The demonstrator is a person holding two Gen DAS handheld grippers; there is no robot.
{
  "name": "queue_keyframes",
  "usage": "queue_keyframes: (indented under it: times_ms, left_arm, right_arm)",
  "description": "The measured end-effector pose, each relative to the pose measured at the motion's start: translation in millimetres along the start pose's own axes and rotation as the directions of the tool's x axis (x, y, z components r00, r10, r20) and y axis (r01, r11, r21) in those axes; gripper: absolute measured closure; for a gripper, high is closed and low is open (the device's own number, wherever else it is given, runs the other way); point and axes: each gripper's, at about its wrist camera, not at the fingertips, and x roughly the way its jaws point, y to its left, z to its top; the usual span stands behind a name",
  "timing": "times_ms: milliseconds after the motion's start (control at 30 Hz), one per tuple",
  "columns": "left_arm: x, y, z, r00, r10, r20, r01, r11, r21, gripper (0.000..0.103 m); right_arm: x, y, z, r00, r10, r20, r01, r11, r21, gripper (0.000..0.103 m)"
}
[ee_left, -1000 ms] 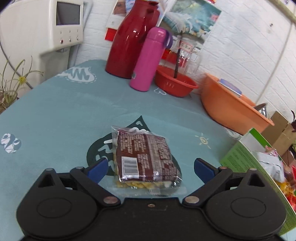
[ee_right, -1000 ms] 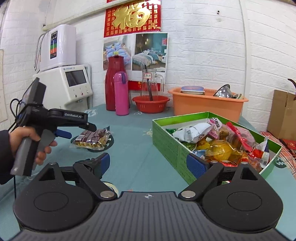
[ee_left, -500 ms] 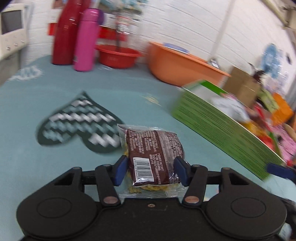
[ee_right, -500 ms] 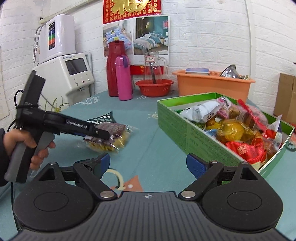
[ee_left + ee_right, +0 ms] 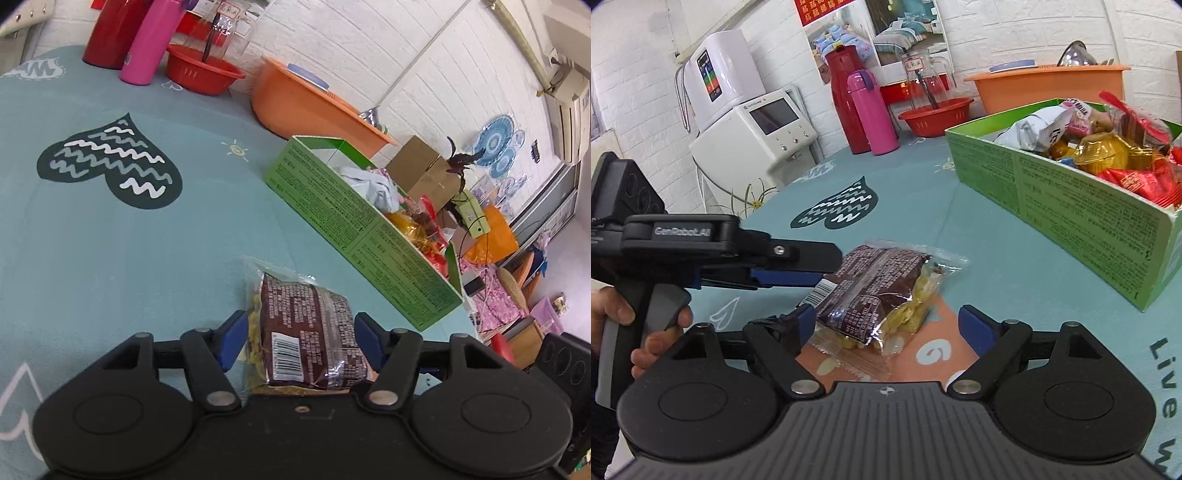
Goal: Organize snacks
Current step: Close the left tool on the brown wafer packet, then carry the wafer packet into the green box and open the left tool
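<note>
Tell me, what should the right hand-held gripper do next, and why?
Probably close the right hand-held gripper on the snack packet. The packet sits between its open fingers, and the left hand-held gripper, which has the packet's other end between its jaws, has just been opening them. The green box of snacks stands close by.

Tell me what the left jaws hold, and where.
Cannot tell: the snack packet is between the just-opening jaws of the left gripper, pads beside the packet's long edges.
</note>
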Motion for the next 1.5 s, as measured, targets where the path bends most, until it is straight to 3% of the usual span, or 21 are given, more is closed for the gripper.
queue_keyframes:
  times_ms: [167,233,267,500,667,933,1300,1367,1400,1467,1500]
  left_arm:
    - [8.0,2.0,-5.4,1.0,0.004,-0.03,-0.004,1.0,-0.011,0.024]
    - [10.8,2.0,-7.0,1.0,0.017,-0.026,-0.017,1.0,-0.005,0.044]
    - [11.1,0.3,-7.3,0.999,0.033,-0.023,-0.033,0.999,0.003,0.044]
    - [3.3,-26.8,5.8,0.999,0.015,0.038,-0.018,0.998,0.055,0.046]
    - [5.0,-57.5,34.5,0.994,-0.043,0.105,0.031,0.993,0.112,0.046]
    - [36.2,-96.1,90.6,0.976,-0.136,0.171,0.107,0.98,0.171,0.045]
    - [109.2,-94.0,143.0,0.976,-0.143,0.166,0.115,0.979,0.167,0.045]
    - [123.7,-88.1,146.5,0.981,-0.116,0.158,0.09,0.982,0.165,0.027]
    - [130.1,-84.3,147.4,0.984,-0.091,0.151,0.066,0.985,0.159,0.0]
    - [134.5,-76.4,144.0,0.987,-0.036,0.156,0.015,0.991,0.135,0.0]
    - [134.4,-71.8,141.9,0.986,-0.027,0.166,0.005,0.991,0.133,0.0]
  right_arm:
    - [8.3,2.0,1.4,1.0,0.014,-0.018,-0.014,1.0,0.006,0.0]
    - [12.6,1.8,-0.2,1.0,0.021,-0.018,-0.021,1.0,0.002,0.0]
    - [14.1,3.1,-0.9,1.0,0.015,-0.015,-0.016,1.0,-0.009,0.0]
    - [-2.3,0.7,10.2,0.997,-0.05,0.061,0.052,0.998,-0.026,0.029]
    - [-25.0,-6.6,36.3,0.981,-0.086,0.175,0.096,0.994,-0.047,0.031]
    - [-41.3,-27.1,89.1,0.93,-0.173,0.325,0.21,0.974,-0.083,0.031]
    - [-4.8,-84.9,136.2,0.9,-0.264,0.346,0.315,0.944,-0.101,0.031]
    - [9.4,-90.9,137.7,0.897,-0.288,0.335,0.343,0.932,-0.12,0.03]
    - [19.4,-94.7,137.5,0.897,-0.314,0.31,0.368,0.92,-0.132,0.028]
    - [34.4,-102.1,136.9,0.893,-0.373,0.253,0.413,0.901,-0.131,0.02]
    - [33.7,-106.6,136.5,0.905,-0.358,0.232,0.39,0.914,-0.111,0.011]
